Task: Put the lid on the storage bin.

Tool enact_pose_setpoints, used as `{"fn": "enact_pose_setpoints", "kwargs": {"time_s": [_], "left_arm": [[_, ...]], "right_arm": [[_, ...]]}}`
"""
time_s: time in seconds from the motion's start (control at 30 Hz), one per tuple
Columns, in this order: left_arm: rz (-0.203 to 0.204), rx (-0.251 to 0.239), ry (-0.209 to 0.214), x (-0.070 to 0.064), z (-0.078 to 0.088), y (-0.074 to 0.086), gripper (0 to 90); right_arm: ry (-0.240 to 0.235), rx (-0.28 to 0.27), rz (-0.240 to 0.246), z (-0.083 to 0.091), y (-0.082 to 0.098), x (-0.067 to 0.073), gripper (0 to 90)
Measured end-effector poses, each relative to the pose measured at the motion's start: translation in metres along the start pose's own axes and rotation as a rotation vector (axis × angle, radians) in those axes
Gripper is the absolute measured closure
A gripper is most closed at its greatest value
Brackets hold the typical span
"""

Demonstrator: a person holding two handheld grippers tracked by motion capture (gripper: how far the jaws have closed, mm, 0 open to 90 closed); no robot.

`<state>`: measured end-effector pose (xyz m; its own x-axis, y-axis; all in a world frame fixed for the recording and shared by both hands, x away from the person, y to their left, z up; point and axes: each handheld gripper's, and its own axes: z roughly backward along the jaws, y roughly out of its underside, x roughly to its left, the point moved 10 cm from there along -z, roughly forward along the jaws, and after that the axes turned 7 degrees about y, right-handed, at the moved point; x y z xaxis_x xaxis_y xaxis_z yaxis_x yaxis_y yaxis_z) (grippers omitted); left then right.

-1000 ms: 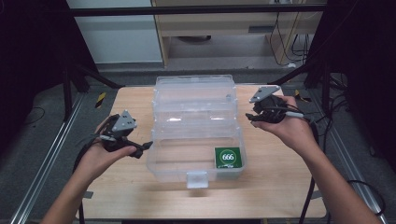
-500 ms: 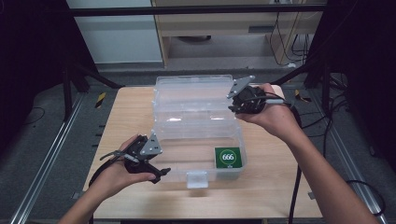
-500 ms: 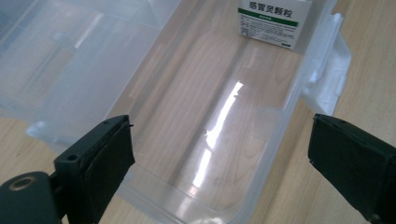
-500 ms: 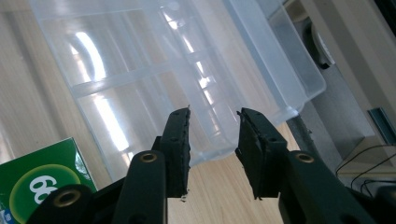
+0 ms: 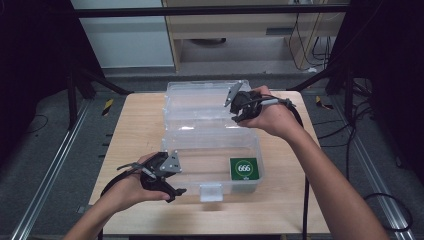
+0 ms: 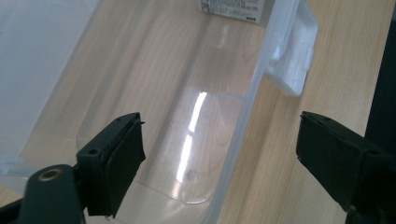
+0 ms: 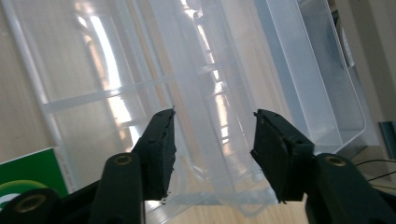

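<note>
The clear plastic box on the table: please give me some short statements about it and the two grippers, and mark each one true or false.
1. The clear plastic box lies open on the wooden table. True.
2. The left gripper has its jaws shut tight on the box's latch. False: its jaws stand open astride the box's front wall, not pressing on it.
3. A green label lies in the box's near right corner. True.
4. The right gripper rests on the floor. False: it is held over the box's lid.
5. The box is full of tools. False: apart from the label, it looks empty.
</note>
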<state>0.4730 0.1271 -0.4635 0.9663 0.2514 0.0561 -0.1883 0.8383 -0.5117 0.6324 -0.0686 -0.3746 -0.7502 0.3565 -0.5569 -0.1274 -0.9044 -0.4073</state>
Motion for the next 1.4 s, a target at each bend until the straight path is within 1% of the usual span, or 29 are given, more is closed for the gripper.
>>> {"fn": "enact_pose_setpoints", "kwargs": {"time_s": [0.07, 0.17, 0.23, 0.3, 0.37, 0.43, 0.53, 0.77, 0.9, 1.0, 1.07, 1.17, 1.3, 1.4], "left_arm": [[-0.001, 0.009, 0.015, -0.001, -0.002, 0.002, 16.7], [-0.007, 0.009, 0.02, 0.0, -0.003, 0.003, 23.3], [-0.012, 0.01, 0.023, -0.002, -0.003, 0.003, 27.5], [-0.022, 0.027, 0.023, -0.001, -0.004, 0.005, 30.8], [-0.021, 0.045, 0.025, -0.001, -0.005, 0.007, 32.7], [-0.018, 0.048, 0.033, -0.001, -0.007, 0.008, 34.5], [-0.023, 0.059, 0.037, -0.001, -0.009, 0.009, 37.7], [-0.039, 0.094, 0.055, -0.003, -0.016, 0.011, 43.9], [-0.041, 0.114, 0.067, -0.003, -0.021, 0.013, 48.4], [-0.048, 0.126, 0.071, -0.003, -0.025, 0.014, 53.5], [-0.039, 0.13, 0.081, -0.004, -0.026, 0.013, 56.6], [-0.044, 0.144, 0.083, -0.004, -0.029, 0.014, 61.9], [-0.039, 0.147, 0.076, -0.002, -0.029, 0.015, 73.6], [-0.031, 0.141, 0.086, -0.003, -0.03, 0.015, 78.8]], "right_arm": [[-0.003, 0.01, 0.021, -0.004, 0.0, 0.0, 48.9], [-0.028, 0.028, 0.042, -0.012, 0.002, 0.003, 53.6], [-0.037, 0.033, 0.055, -0.016, 0.003, 0.003, 58.8], [-0.045, 0.035, 0.064, -0.017, 0.003, 0.004, 62.5], [-0.053, 0.038, 0.066, -0.017, 0.003, 0.005, 65.2], [-0.061, 0.038, 0.079, -0.016, 0.002, 0.006, 68.5], [-0.064, 0.035, 0.087, -0.017, 0.002, 0.007, 71.6], [-0.059, 0.036, 0.105, -0.017, 0.001, 0.006, 75.0], [-0.067, 0.04, 0.107, -0.016, 0.001, 0.006, 75.7], [-0.07, 0.035, 0.113, -0.017, 0.0, 0.007, 76.3], [-0.072, 0.032, 0.12, -0.017, 0.0, 0.006, 76.6], [-0.074, 0.034, 0.13, -0.017, -0.001, 0.007, 77.2], [-0.073, 0.036, 0.147, -0.017, 0.0, 0.007, 78.7], [-0.073, 0.032, 0.164, -0.017, -0.001, 0.008, 79.9]]}}
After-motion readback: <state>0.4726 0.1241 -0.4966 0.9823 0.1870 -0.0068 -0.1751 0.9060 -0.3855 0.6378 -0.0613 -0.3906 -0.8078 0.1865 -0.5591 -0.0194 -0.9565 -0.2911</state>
